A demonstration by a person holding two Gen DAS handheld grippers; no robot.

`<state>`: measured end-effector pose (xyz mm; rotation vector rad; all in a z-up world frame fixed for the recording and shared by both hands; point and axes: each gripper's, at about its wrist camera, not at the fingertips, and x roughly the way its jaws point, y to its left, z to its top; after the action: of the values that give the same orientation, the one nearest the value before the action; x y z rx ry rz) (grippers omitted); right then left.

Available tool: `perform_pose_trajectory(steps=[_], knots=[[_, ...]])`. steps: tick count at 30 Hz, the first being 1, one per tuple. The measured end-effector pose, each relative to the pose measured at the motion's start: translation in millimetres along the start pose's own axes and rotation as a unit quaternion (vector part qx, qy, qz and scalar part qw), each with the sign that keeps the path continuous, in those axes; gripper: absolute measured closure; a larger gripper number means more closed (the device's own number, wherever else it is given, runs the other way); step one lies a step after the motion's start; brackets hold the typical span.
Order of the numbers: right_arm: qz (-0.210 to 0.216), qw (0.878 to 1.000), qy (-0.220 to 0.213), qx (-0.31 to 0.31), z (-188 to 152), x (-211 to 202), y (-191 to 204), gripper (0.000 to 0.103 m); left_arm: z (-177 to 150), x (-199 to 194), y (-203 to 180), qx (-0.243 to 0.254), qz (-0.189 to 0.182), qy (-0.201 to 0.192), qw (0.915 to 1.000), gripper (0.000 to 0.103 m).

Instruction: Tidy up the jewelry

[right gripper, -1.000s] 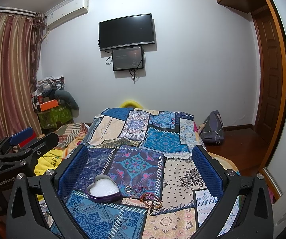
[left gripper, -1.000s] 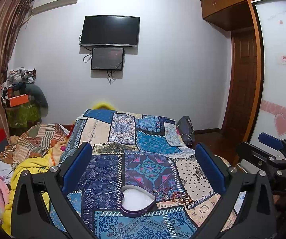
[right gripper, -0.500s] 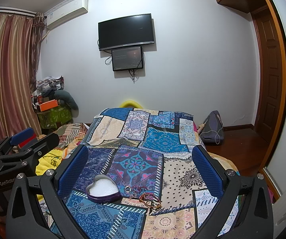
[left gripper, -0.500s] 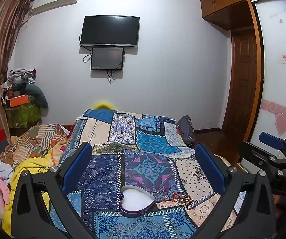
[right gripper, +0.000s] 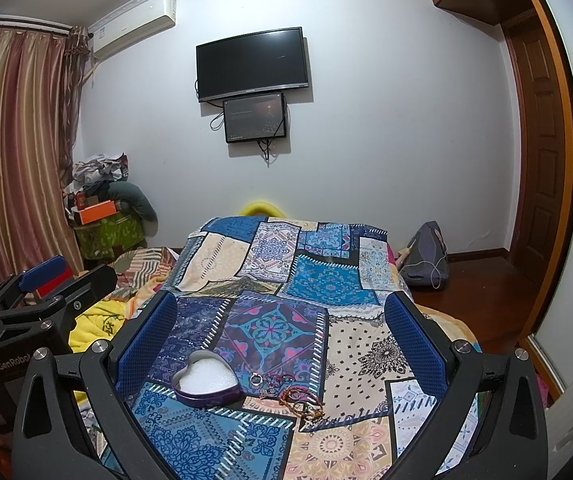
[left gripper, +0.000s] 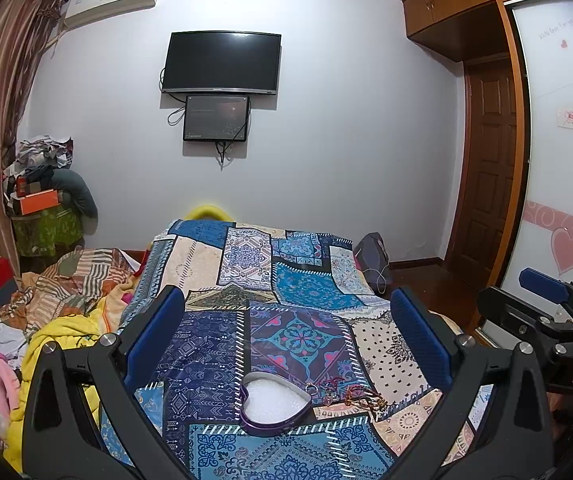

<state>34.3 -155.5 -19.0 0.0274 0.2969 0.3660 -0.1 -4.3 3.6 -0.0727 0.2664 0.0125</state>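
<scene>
Heart-shaped box [left gripper: 274, 404] (jewelry [right gripper: 294, 394] beside) between wide-apart left gripper [left gripper: 286, 336] fingers.

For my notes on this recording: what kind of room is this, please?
Most likely a home bedroom: a bed under a patchwork cover, a wall-mounted television, and striped curtains beside an air conditioner.

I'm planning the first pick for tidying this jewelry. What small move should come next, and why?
Probably lower the right gripper toward the ring, the piece nearest the heart-shaped box. Both grippers hang open above the bed, holding nothing. The box shows only its white lining, and the bracelets lie loose on the bedspread to its right, on that gripper's side.
</scene>
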Motion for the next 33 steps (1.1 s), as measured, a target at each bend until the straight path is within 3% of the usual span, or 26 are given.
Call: perform_pose_trajectory(steps=[16, 26, 33], knots=[[-0.009, 1.000, 0.015, 0.001, -6.7, 11.0, -5.7, 0.000, -3.6, 14.1, 2.1, -0.001, 0.003, 0.016, 0.9999, 0.000], [-0.047, 0.997, 0.069, 0.001, -27.5, 44.3, -33.1, 0.000, -26.6, 59.1, 10.6, -0.008, 0.021, 0.085, 0.9961, 0.000], [-0.051, 0.991, 0.125, -0.004, -49.2, 67.3, -49.6, 0.001, -56.7, 92.0, 1.5, 0.004, 0.004, 0.140, 0.9901, 0.000]])
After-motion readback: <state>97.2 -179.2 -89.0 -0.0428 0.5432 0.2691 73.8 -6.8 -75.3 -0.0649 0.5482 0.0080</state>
